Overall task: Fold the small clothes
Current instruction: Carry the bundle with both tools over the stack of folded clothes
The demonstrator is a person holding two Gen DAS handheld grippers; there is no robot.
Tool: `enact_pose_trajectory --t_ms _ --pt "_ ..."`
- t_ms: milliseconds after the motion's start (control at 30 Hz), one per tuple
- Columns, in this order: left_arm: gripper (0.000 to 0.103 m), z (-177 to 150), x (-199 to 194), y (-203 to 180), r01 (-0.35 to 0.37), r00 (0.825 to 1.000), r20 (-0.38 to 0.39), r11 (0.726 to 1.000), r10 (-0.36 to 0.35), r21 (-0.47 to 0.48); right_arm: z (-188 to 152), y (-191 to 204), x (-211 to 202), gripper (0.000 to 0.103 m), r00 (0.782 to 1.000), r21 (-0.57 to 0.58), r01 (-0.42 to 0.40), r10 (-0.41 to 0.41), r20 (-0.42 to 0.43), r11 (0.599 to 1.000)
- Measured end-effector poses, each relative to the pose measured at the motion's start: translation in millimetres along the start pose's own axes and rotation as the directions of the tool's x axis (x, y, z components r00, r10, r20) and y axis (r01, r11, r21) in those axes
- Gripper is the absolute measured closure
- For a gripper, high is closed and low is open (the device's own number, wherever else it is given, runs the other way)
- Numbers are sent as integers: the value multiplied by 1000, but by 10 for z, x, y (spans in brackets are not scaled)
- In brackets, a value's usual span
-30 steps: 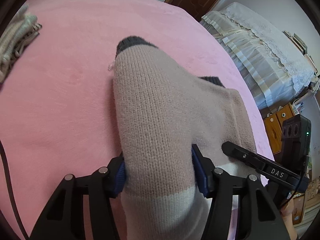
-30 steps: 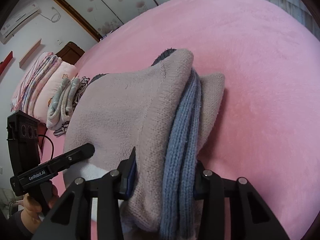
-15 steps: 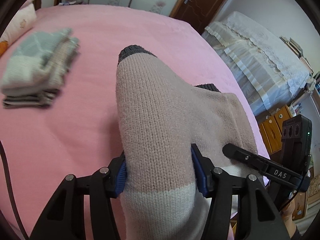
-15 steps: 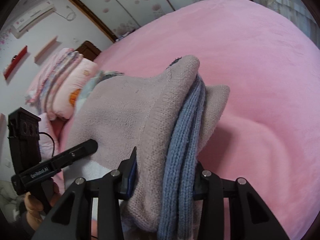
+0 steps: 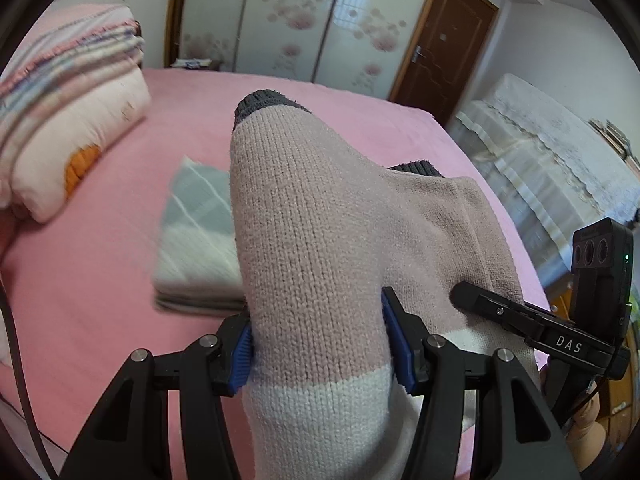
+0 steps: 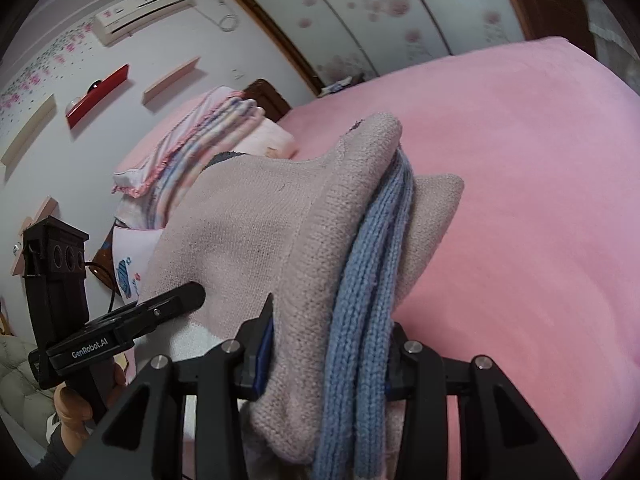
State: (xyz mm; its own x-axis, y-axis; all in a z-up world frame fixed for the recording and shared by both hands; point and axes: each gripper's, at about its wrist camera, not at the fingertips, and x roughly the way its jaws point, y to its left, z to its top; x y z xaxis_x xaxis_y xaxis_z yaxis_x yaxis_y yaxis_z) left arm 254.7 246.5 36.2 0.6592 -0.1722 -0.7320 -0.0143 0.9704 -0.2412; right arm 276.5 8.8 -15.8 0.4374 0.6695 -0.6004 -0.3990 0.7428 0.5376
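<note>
A folded pink-beige knit sweater with dark grey cuffs and a white band is held up over the pink bed. My left gripper is shut on one end of it, the blue pads pressing into the knit. My right gripper is shut on the other end of the sweater, where a blue knit layer shows inside the fold. Each gripper appears in the other's view: the right gripper and the left gripper. A stack of folded clothes lies on the bed below the sweater's left side.
Folded quilts and a pillow are piled at the bed's head. A wardrobe with flowered doors and a brown door stand behind. A lace-covered piece of furniture is on the right. A hand holds the left gripper.
Both grippers have lifted the sweater up and carried it across the bed toward the stack of folded clothes, which now lies just below it. The quilts and wardrobe have come into view.
</note>
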Motion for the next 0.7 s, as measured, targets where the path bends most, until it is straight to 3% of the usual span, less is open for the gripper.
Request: enact_pose_trajectory --t_ms 133,333,500,700 --pt "48 411 26 366 -25 1000 15 1000 26 -11 316 293 328 63 1000 -15 5 -5 9 1000" --pt "48 987 409 847 -37 999 39 999 38 -31 757 469 856 63 998 -26 45 -44 46 999" --pt "48 1206 928 1055 -49 998 46 998 51 -37 1023 393 1322 63 996 6 72 -72 59 997" --pt "48 1299 1485 1371 -54 998 21 997 55 -61 1077 192 1800 63 995 52 92 -94 45 994"
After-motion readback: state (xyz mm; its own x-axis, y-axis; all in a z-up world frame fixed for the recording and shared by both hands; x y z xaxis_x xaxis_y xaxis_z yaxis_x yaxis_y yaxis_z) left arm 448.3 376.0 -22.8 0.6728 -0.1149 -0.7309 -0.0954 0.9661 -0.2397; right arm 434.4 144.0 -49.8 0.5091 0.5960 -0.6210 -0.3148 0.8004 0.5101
